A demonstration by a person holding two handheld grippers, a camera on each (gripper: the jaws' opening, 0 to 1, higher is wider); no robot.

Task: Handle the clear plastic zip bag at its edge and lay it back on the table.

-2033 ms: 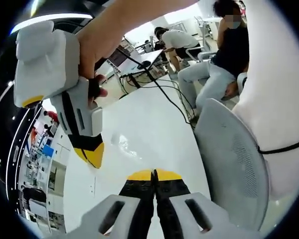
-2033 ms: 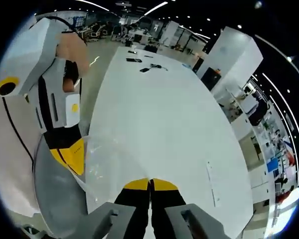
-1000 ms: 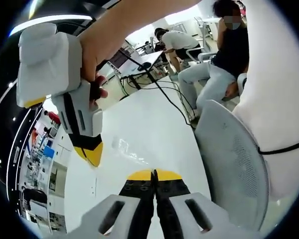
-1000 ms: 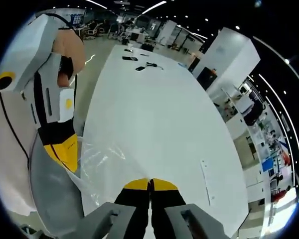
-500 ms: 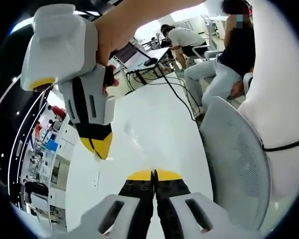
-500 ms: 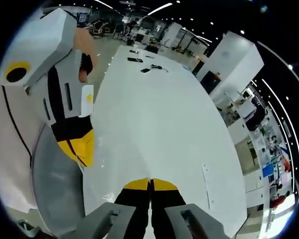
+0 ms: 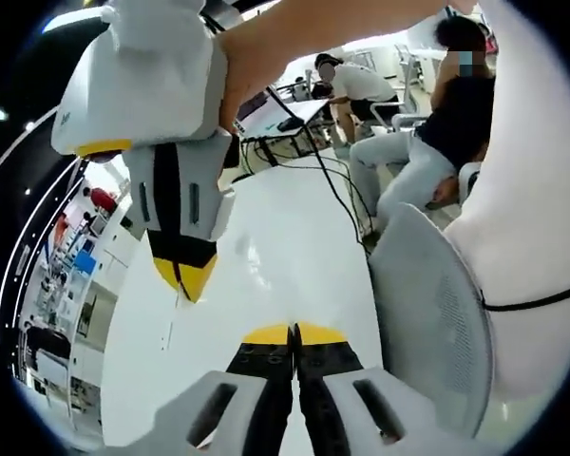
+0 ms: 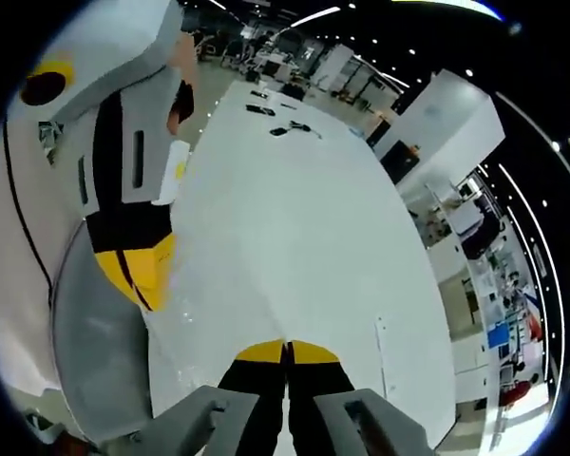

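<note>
— How do the two grippers stand?
— The left gripper [image 7: 294, 334] and right gripper [image 8: 285, 352] both have their yellow tips pressed together.
— And the clear zip bag [image 8: 176, 328]?
— It lies crumpled on the white tabletop [image 8: 294, 228] just left of the right gripper, under the left gripper's tip; whether either pinches it is unclear.

We are looking down along each gripper's closed jaws, high over the table [image 7: 294, 237]; both views are sharing it, each catching the other gripper close by
</note>
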